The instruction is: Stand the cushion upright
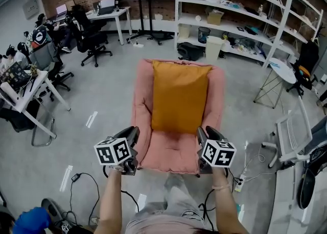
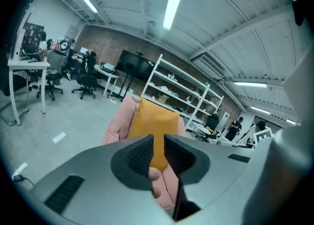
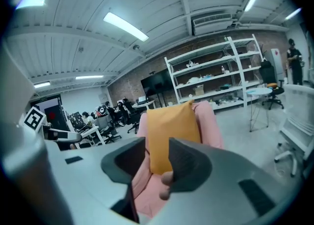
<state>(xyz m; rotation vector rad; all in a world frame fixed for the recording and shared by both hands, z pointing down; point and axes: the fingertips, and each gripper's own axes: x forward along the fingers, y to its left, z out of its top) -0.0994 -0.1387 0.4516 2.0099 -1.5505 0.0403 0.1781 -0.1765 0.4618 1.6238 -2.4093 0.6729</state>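
Head view: the cushion [image 1: 180, 95] stands on its short edge on the chair [image 1: 168, 154]. Its long axis runs up the backrest, and it leans back on it. It lies straight ahead of me, well apart from both claws. The left gripper [image 1: 134, 135] hangs at the chair's near left corner and the right gripper [image 1: 203, 136] at the near right corner, both pointing up the seat. The cushion sits midway between them, so neither hand is nearer. I judge it already upright, or close to it. Any further nudge would mean reaching forward along the seat with both hands alike.

Left gripper view: the left gripper [image 2: 158, 143] has its jaws nearly together, with a narrow slot between the pads and nothing in it. Through that slot I see the cushion [image 2: 149, 126] ahead, tall and narrow against the chair [image 2: 117, 121], with its top corner above the backrest.

Right gripper view: the right gripper [image 3: 158, 151] has its jaws spread a little wider and is also empty. The cushion [image 3: 172, 130] shows through the gap, dead ahead and beyond reach, its long side vertical against the chair [image 3: 210, 121].
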